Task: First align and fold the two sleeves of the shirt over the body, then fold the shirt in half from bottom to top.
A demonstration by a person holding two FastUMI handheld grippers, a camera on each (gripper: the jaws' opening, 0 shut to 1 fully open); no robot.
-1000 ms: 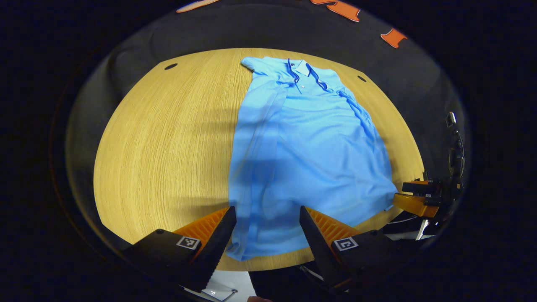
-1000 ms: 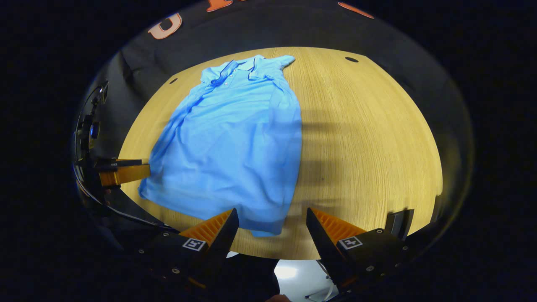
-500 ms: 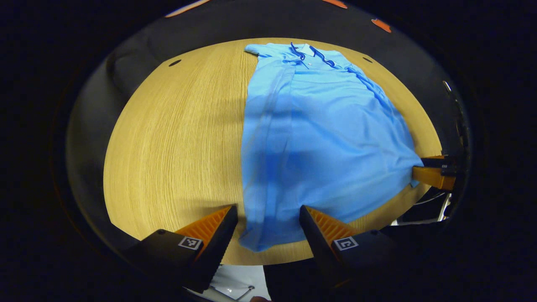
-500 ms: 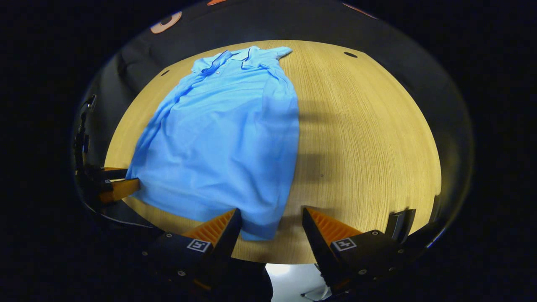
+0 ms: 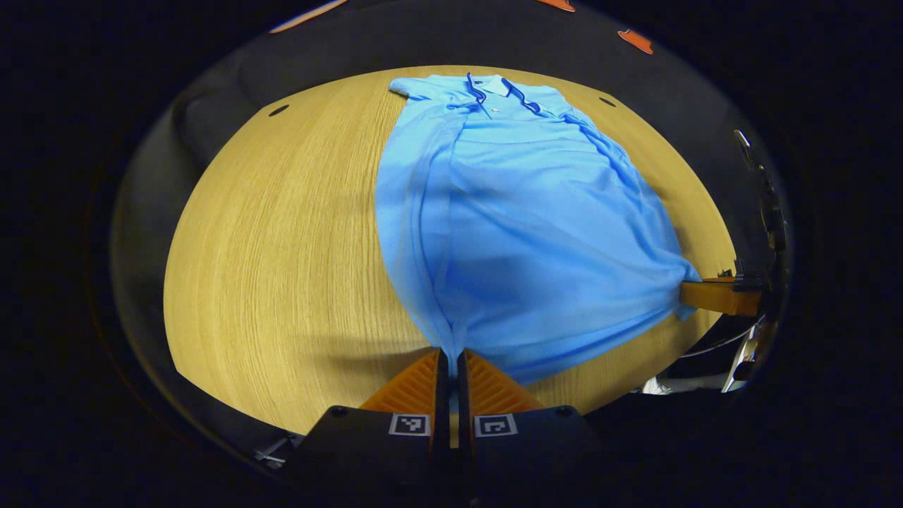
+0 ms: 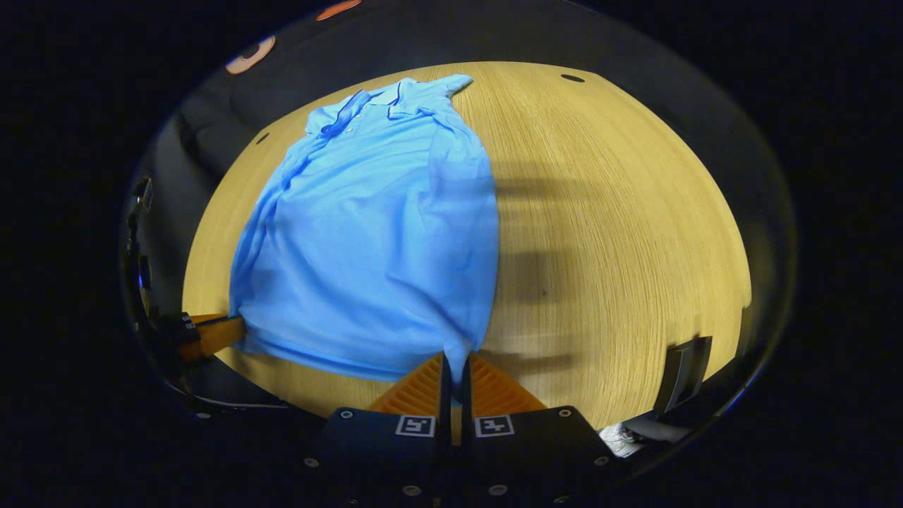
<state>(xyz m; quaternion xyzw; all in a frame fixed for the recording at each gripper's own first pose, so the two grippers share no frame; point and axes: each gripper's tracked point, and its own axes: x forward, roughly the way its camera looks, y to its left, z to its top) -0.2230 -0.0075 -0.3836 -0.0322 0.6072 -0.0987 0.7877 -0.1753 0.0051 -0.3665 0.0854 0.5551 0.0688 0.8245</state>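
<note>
With both hem corners pinched, the bottom-to-top fold can start.
Left gripper and right gripper clamp the shirt; lift evenly toward the collar (sleeves look folded).

Right claw pinching shirt hem corner.

Left tongs clamped, right tongs clamped — both low

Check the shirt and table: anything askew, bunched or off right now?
Nothing stands out. The blue shirt lies on the wooden table, collar at the far end, sleeves already folded in. The left hand-held gripper and right hand-held gripper each pinch a bottom hem corner, so the fabric puckers there, as expected.
</note>
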